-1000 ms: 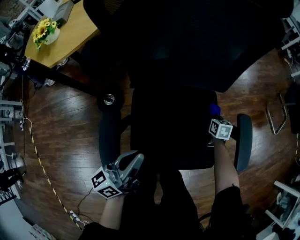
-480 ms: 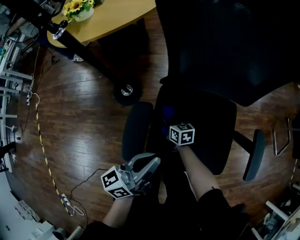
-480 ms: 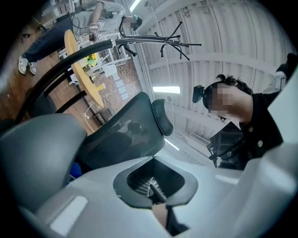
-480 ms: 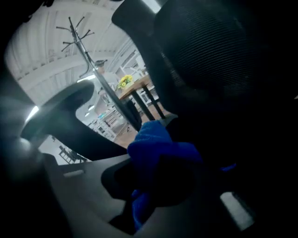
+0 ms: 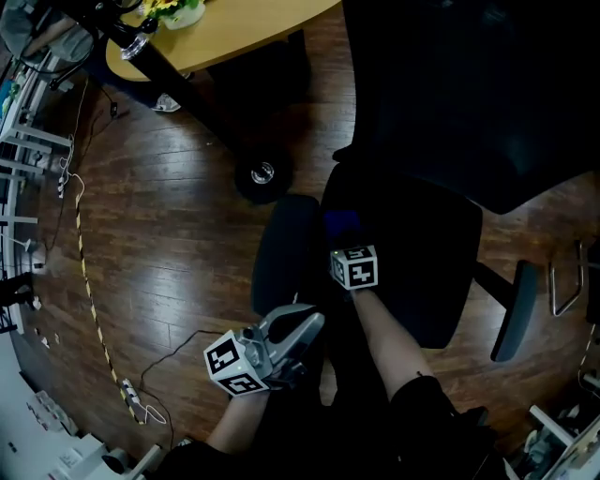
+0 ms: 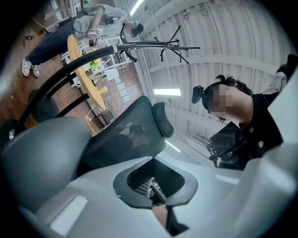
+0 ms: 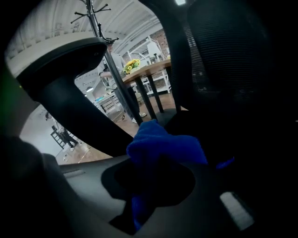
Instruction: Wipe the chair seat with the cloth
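The black chair seat (image 5: 412, 253) fills the middle of the head view, below its dark mesh backrest (image 5: 469, 84). A blue cloth (image 5: 342, 223) lies on the seat's left edge, next to the left armrest (image 5: 286, 253). My right gripper (image 5: 345, 240) is shut on it and presses it onto the seat. In the right gripper view the cloth (image 7: 163, 146) bunches between the dark jaws of the right gripper (image 7: 153, 186), with the armrest (image 7: 60, 79) close ahead. My left gripper (image 5: 305, 326) hangs in front of the chair off the seat, shut and holding nothing (image 6: 156, 186).
A wooden table (image 5: 234, 23) with yellow flowers (image 5: 173, 9) stands at the far left. A black pole runs to a round base (image 5: 262, 172) on the wood floor. A cable (image 5: 84, 281) trails at left. The right armrest (image 5: 516, 309) sticks out. A person (image 6: 60, 37) stands near the table.
My right gripper has carried the cloth across the seat from its right side to its left edge. The left gripper has stayed about where it was.
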The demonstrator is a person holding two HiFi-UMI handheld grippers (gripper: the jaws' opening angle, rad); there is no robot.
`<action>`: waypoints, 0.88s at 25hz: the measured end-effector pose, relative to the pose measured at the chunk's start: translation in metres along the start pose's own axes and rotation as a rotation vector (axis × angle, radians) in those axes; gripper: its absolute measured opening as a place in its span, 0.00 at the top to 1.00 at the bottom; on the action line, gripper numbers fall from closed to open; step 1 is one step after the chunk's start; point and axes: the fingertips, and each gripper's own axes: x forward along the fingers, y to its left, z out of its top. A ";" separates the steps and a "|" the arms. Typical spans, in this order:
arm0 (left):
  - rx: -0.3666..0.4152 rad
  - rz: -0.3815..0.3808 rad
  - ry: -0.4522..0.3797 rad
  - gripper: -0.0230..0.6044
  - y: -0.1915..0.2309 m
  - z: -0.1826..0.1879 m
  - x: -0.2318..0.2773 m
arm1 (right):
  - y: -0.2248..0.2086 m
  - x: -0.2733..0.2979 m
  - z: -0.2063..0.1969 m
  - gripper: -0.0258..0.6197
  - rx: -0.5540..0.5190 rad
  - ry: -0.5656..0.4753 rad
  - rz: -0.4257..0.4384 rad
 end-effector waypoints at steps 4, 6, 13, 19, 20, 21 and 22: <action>-0.001 -0.018 0.035 0.96 -0.005 -0.008 0.009 | -0.036 -0.022 -0.021 0.87 0.052 0.002 -0.067; -0.004 -0.028 0.053 0.96 -0.004 -0.013 0.016 | -0.063 -0.038 -0.032 0.87 0.077 0.003 -0.114; -0.016 -0.086 0.148 0.96 -0.004 -0.035 0.049 | -0.169 -0.119 -0.065 0.87 0.168 -0.009 -0.293; -0.001 -0.111 0.197 0.96 -0.014 -0.050 0.071 | -0.258 -0.217 -0.097 0.87 0.247 -0.034 -0.486; 0.001 -0.116 0.203 0.96 -0.016 -0.053 0.074 | -0.269 -0.231 -0.101 0.87 0.263 -0.051 -0.518; 0.002 -0.121 0.209 0.96 -0.017 -0.056 0.077 | -0.277 -0.243 -0.103 0.87 0.275 -0.070 -0.541; 0.004 -0.127 0.215 0.96 -0.019 -0.059 0.081 | -0.281 -0.251 -0.102 0.87 0.281 -0.088 -0.552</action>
